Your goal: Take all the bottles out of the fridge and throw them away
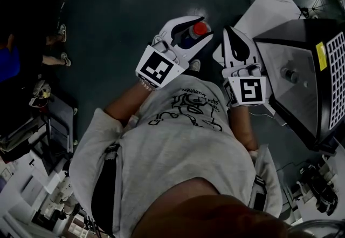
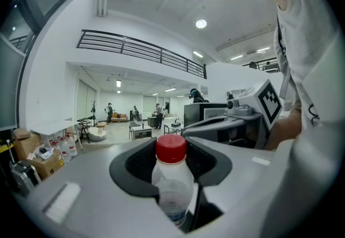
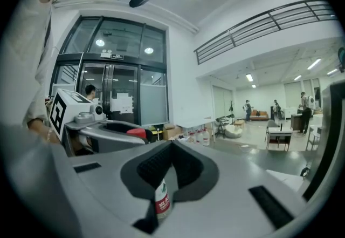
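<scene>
My left gripper [image 1: 195, 31] is shut on a clear bottle [image 2: 171, 183] with a red cap [image 1: 200, 28]. The bottle stands upright between the dark pads in the left gripper view. My right gripper [image 1: 233, 38] is held beside it, in front of the person's grey shirt. Its jaws are close together, and a bottle with a red and white label [image 3: 163, 200] sits low in the slit between them; only a strip of it shows. The black fridge [image 1: 302, 64] stands just right of the right gripper, with a small round thing [image 1: 290, 75] inside.
A white panel [image 1: 269, 7] lies beyond the fridge. Another person's feet [image 1: 62, 59] are on the dark floor at the left. Equipment crowds the lower left and lower right corners. Several bottles by cardboard boxes [image 2: 59, 148] and distant people show in the hall.
</scene>
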